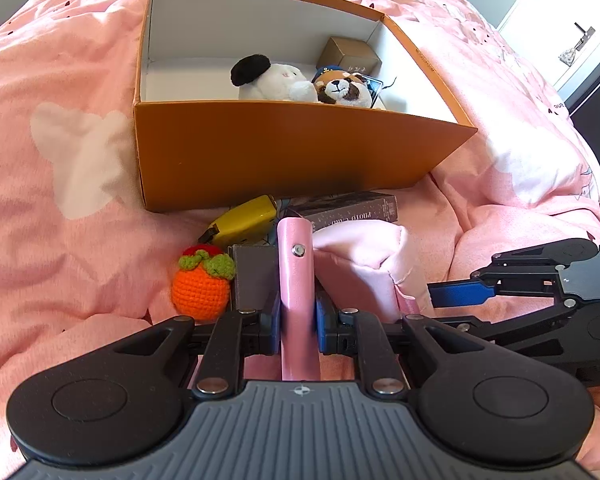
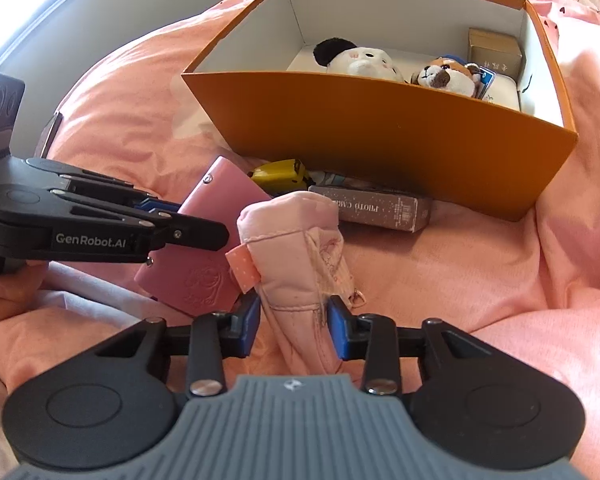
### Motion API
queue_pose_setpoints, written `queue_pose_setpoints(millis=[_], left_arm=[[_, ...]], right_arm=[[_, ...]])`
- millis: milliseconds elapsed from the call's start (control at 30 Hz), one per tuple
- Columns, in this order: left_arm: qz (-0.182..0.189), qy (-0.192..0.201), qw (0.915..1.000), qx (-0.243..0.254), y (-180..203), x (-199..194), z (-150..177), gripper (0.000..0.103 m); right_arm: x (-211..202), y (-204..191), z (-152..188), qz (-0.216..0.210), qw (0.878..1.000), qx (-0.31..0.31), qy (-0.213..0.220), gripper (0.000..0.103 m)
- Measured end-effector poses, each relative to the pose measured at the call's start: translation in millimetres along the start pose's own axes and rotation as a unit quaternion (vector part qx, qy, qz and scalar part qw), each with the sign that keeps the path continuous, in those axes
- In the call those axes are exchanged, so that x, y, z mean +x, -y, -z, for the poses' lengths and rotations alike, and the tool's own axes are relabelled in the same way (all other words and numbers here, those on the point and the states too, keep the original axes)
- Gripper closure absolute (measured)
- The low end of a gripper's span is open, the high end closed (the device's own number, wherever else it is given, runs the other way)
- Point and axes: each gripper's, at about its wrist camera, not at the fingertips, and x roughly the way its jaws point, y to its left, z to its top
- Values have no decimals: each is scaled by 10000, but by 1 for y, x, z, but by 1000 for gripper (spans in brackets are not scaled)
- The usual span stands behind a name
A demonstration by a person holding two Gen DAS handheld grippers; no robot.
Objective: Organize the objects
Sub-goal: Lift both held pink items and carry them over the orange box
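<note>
Pink bed (image 1: 60,80), orange box (image 1: 284,152) behind: left hand-held gripper (image 1: 298,330) clamping pink wallet (image 1: 296,280), right hand-held gripper (image 2: 294,330) parted around pink pouch (image 2: 296,248) — close squarely, then lift clear.

Plush toys' (image 1: 300,82) lower halves hidden behind orange box (image 1: 284,152) wall, yellow item (image 1: 246,218) partly covered, holding hand (image 2: 4,292) cut off by the edge

Bright daylight, soft shadows, sharp focus, strong fisheye bending at edges.
</note>
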Motion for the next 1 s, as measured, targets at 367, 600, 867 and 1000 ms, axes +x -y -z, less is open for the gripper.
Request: queue_pose_setpoints(millis=[367, 600, 867, 1000], left_arm=[[10, 42, 10000, 7, -1, -2, 1, 84], [126, 259, 9996, 20, 1, -23, -3, 85], [394, 742, 9965, 23, 8, -59, -16, 85], [525, 968, 9939, 10, 8, -73, -30, 85]], right_arm=[[0, 0, 1, 49, 9995, 245, 184, 76], [-33, -7, -6, -85, 9976, 459, 511, 79], [-71, -21, -30, 91, 9951, 269, 946, 79], [-85, -24, -44, 159, 9933, 161, 1132, 79]])
